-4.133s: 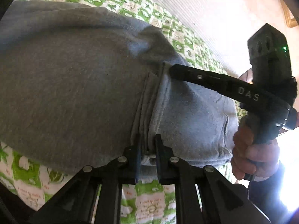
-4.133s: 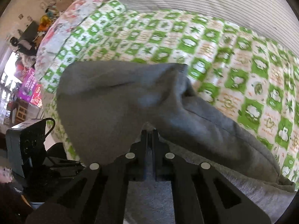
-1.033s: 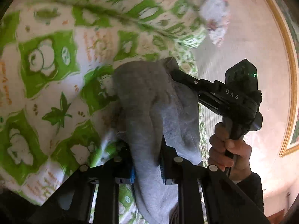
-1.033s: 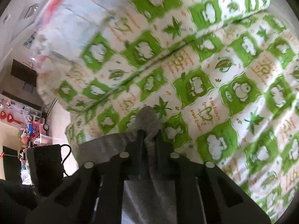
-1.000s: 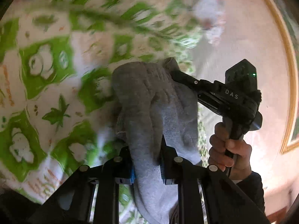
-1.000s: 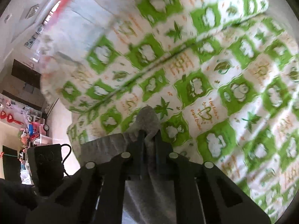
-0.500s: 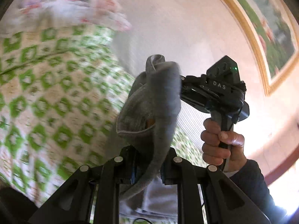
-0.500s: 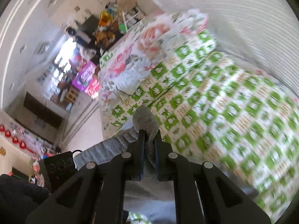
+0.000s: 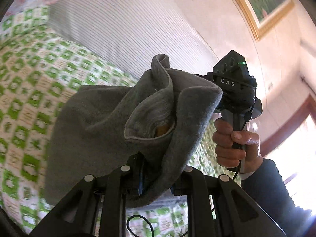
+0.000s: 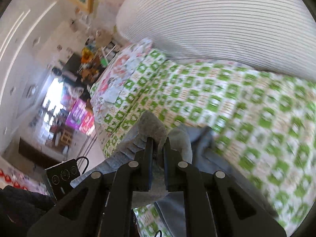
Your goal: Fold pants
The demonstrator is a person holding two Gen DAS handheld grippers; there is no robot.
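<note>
you held the soft grey fleece pants (image 9: pixel 102 122) aloft above the green-and-white patterned bed (image 9: pixel 25 83), left gripper (image 9: pixel 158 169) and right gripper (image 10: pixel 158 148) jaws each nearly closed on bunched cloth, the garment hanging below both hands.

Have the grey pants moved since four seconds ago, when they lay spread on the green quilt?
Yes. The grey pants are now lifted off the green quilt, bunched and hanging from the left gripper and right gripper.

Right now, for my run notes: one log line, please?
step: lifting | left gripper: shut on grey pants | right gripper: shut on pants | bedspread: below
</note>
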